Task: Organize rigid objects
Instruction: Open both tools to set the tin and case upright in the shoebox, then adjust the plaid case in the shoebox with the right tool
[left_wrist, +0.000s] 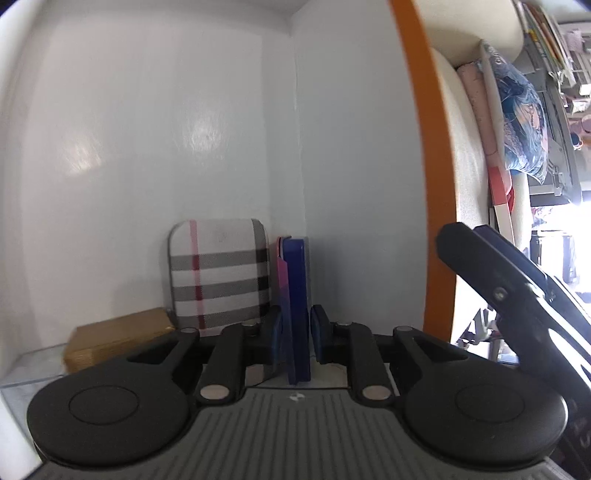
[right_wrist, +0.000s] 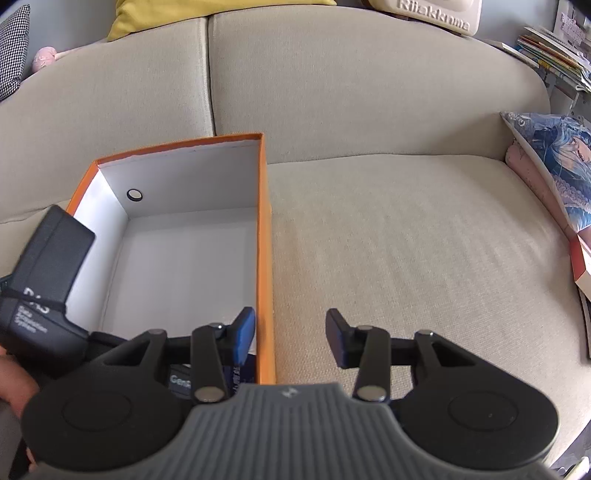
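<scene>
My left gripper (left_wrist: 295, 332) is inside the orange box (left_wrist: 413, 110), shut on a flat blue case (left_wrist: 295, 288) with a pink edge, held upright on its edge next to the box's right wall. A plaid-patterned case (left_wrist: 219, 273) stands upright behind it at the box's end wall. A tan flat box (left_wrist: 114, 341) lies on the floor to the left. My right gripper (right_wrist: 291, 338) is open and empty; it hovers over the near right wall of the orange box (right_wrist: 264, 236), which sits on a beige sofa.
The box's far half shows a bare white floor (right_wrist: 184, 266). The beige sofa seat (right_wrist: 406, 240) spreads to the right. A blue printed cushion (right_wrist: 554, 158) and a red-edged box (right_wrist: 581, 262) lie at the right. The left gripper's body (right_wrist: 40, 288) reaches over the box's left wall.
</scene>
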